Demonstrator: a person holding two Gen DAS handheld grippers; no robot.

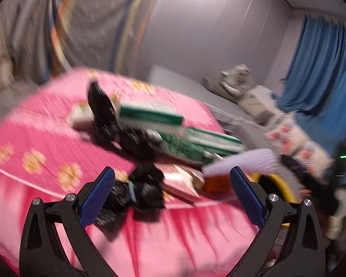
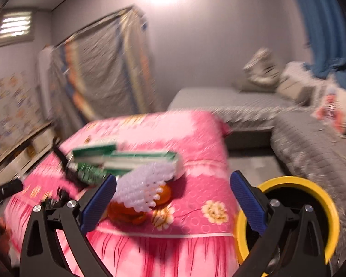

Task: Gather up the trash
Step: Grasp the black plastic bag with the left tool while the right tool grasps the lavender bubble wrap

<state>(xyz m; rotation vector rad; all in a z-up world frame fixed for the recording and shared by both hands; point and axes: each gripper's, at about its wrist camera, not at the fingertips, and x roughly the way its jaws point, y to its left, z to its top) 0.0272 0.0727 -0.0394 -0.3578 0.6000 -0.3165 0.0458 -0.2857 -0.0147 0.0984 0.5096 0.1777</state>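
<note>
While both views are motion-blurred, the main things still read.

Left wrist view
- L hand-held gripper (image 1: 171,190): bottom centre of frame, jaws wide apart, nothing between them.
- Bed (image 1: 41,138): pink floral cover, fills centre and lower frame.
- Trash pile: black crumpled bags (image 1: 147,189) just past the jaws, green-white boxes (image 1: 150,115) in mid frame, lilac foam net (image 1: 242,159) w/ an orange item (image 1: 215,182) under it, right of centre.
- Yellow bin (image 1: 279,184): lower right, behind the right finger, beside the bed.

Right wrist view
- R hand-held gripper (image 2: 173,195): bottom centre, jaws wide apart, empty.
- Trash: foam net (image 2: 147,184) over orange item (image 2: 126,212), just past left finger; boxes (image 2: 126,159) behind, centre-left.
- Bin (image 2: 329,207): lower right, beside the bed (image 2: 196,133), partly behind right finger.
- Grey sofa (image 2: 299,138): right of frame.
</note>
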